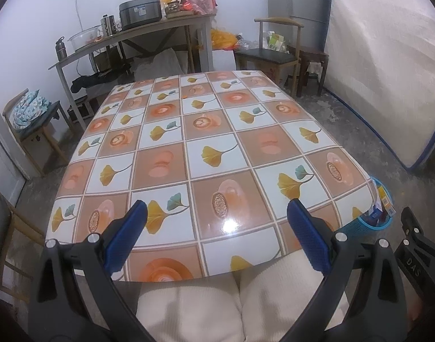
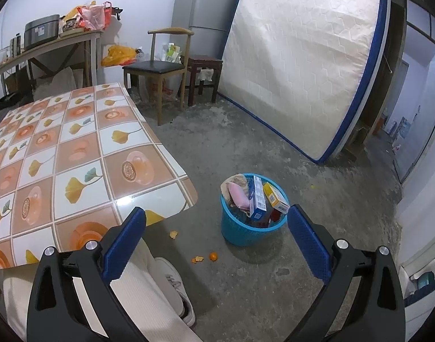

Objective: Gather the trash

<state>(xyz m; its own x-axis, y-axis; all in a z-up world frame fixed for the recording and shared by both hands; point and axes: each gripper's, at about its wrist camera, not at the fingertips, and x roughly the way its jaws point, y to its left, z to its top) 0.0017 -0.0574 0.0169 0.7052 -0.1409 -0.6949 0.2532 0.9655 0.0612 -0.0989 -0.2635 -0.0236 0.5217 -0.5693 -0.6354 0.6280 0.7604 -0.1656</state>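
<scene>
A blue plastic basket (image 2: 245, 230) stands on the concrete floor right of the table; it holds a blue-white box (image 2: 257, 196), a yellow box (image 2: 275, 198), a pink packet and other wrappers. Its rim also shows in the left wrist view (image 1: 359, 228). Orange peel scraps (image 2: 198, 258) and a small orange piece (image 2: 213, 256) lie on the floor near the basket. My left gripper (image 1: 217, 222) is open and empty over the table's near edge. My right gripper (image 2: 217, 228) is open and empty above the floor, facing the basket.
The table (image 1: 211, 148) has a glossy tablecloth with leaf and cup squares. My legs and a white shoe (image 2: 174, 285) are under its near edge. A mattress (image 2: 302, 65) leans on the right wall; chairs, a stool, a fridge and a cluttered side table stand behind.
</scene>
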